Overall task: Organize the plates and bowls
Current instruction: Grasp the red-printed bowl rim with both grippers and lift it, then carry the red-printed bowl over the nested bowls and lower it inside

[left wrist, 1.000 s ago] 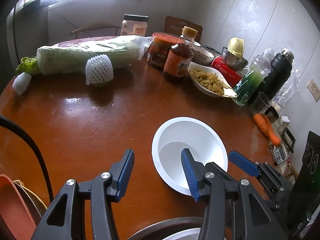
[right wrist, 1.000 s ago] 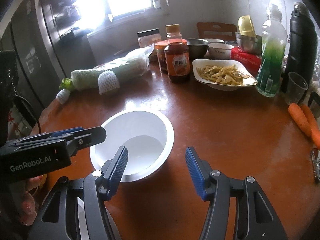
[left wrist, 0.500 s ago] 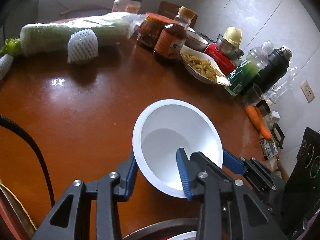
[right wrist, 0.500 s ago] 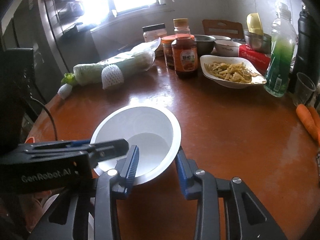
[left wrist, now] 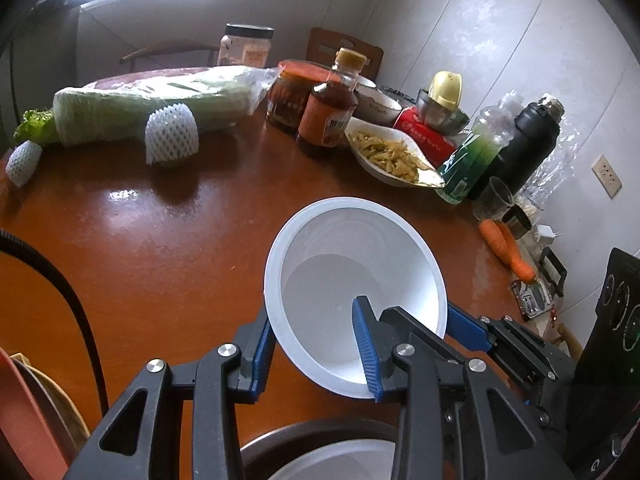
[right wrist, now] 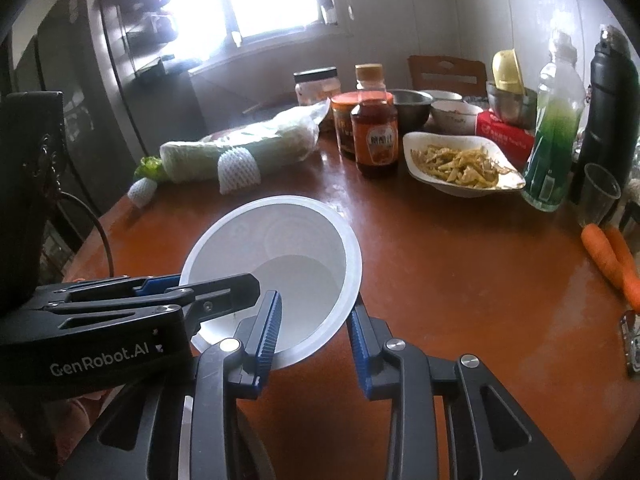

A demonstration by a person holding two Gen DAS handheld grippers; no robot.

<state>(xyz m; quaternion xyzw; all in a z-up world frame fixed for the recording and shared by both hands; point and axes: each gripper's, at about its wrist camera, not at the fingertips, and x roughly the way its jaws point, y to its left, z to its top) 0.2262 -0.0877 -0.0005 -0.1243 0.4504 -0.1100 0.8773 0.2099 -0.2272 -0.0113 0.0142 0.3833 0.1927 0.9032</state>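
Presently, left gripper (left wrist: pixel 316 354), black with blue ribbed pads: jaws narrowed onto the near wall of a white plastic bowl (left wrist: pixel 352 276), one pad inside, one outside, angled down. Right gripper (right wrist: pixel 314 336), same make: jaws closing on the same bowl's (right wrist: pixel 276 256) opposite rim, one pad inside, one outside; the bowl sits tilted between both tools over the round reddish-brown wooden table (left wrist: pixel 168 248). Lettering "GenRobot.AI" reads on the left gripper's body in the right view. Beyond, well apart: amber sauce bottle with orange label (right wrist: pixel 375 136), characters unreadable; red-lidded jar (left wrist: pixel 290 96); white dish of yellowish shredded food (right wrist: pixel 460 164); green-liquid clear bottle (right wrist: pixel 554 128); black flask (right wrist: pixel 608 120); bagged napa cabbage (left wrist: pixel 152 106); white foam-net sleeve (left wrist: pixel 172 134); two orange carrots (left wrist: pixel 506 246). Near edge: part of another white bowl (left wrist: pixel 332 460), under the left gripper.
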